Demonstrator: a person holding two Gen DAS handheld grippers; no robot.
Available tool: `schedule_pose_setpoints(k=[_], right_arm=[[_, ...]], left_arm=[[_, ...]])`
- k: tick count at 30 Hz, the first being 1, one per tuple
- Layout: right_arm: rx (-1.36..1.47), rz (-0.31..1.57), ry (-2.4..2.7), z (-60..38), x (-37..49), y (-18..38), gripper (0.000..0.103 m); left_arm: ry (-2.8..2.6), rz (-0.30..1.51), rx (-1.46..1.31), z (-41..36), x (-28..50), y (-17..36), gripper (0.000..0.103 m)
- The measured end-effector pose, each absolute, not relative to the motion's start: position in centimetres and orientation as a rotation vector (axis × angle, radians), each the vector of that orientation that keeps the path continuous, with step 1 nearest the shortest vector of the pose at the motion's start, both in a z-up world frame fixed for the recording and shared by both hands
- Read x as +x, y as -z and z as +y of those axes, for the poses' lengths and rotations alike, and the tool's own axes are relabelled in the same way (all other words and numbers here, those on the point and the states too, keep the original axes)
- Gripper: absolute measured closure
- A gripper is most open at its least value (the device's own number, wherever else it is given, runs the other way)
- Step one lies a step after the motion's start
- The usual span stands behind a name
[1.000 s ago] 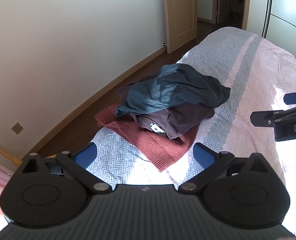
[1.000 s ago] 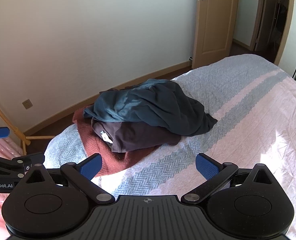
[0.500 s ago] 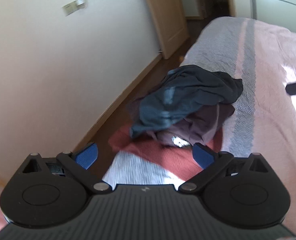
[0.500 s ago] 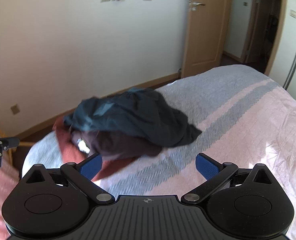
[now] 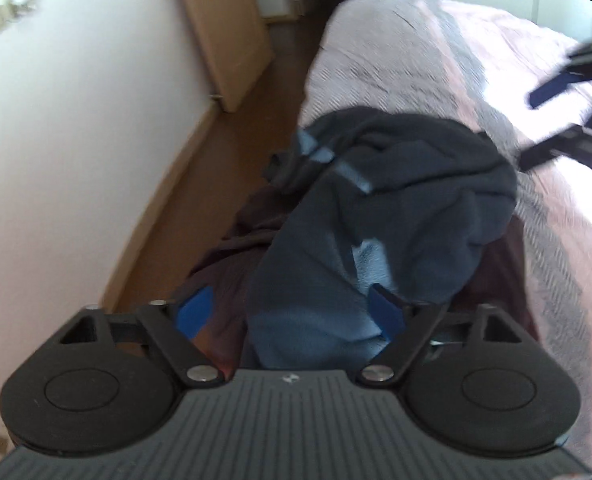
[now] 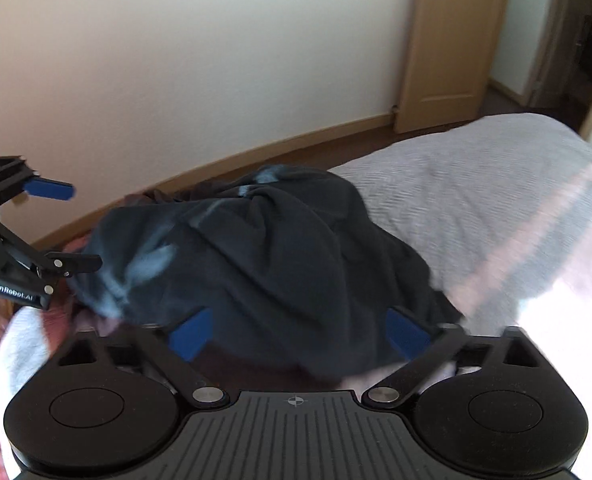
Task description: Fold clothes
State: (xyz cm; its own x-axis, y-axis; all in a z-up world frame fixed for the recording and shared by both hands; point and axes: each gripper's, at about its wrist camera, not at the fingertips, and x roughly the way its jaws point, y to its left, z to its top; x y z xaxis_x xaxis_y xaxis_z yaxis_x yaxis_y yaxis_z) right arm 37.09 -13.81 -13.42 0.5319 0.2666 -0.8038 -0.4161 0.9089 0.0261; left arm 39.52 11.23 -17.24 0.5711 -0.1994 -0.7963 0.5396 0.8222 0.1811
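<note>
A crumpled dark teal garment tops a pile at the bed's edge. Under it lie a dark maroon garment and a red knit. My left gripper hangs low over the pile's near end. Its jaws are closing, with a fold of the teal cloth between them and the left pad clear of it. My right gripper straddles the teal garment's other side. Its jaws are closing too, with cloth between them and no firm pinch to be seen. Each gripper shows in the other's view: right gripper, left gripper.
The bed has a grey and pink striped cover running away from the pile. A wooden floor strip and a cream wall lie just past the pile. A wooden door stands at the far end.
Both grippers have dropped and closed in on the pile, which now fills both views. Their fingers stand narrower than before, and the left view has tilted.
</note>
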Motion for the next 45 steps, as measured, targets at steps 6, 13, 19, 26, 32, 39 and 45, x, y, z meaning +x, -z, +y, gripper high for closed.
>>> schedule_pose_setpoints(k=[6,13,19,26,32,39,45], right_arm=[[-0.141,1.032,-0.461,-12.5,43.4,18.5,0.041],[-0.113,0.981,-0.449,-14.9,42.2,16.0,0.095],[-0.025,0.825,-0.249,-23.2,34.1,9.7,0.099],[0.065,0.747,-0.009,-36.0,16.2,4.3,0.099],[0.118,0.956,0.311,-47.2,-2.2,8.9,0.097],[0.204,1.029,0.373,-52.4,-13.6,12.6,0.039],[0.14,1.01,0.076,-43.4,-6.5,15.4,0.014]], left_arm=[[0.542,0.899,0.383,11.8,41.3,19.5,0.062],[0.659,0.772,0.413,9.7,39.1,15.3,0.097],[0.941,0.583,0.461,2.8,32.1,9.3,0.098],[1.342,0.526,0.495,-8.6,15.7,5.7,0.098],[1.496,0.731,0.553,-17.2,3.4,9.8,0.087],[1.353,0.866,0.747,-18.4,0.9,15.3,0.055],[1.212,0.888,0.835,-17.4,4.1,16.6,0.044]])
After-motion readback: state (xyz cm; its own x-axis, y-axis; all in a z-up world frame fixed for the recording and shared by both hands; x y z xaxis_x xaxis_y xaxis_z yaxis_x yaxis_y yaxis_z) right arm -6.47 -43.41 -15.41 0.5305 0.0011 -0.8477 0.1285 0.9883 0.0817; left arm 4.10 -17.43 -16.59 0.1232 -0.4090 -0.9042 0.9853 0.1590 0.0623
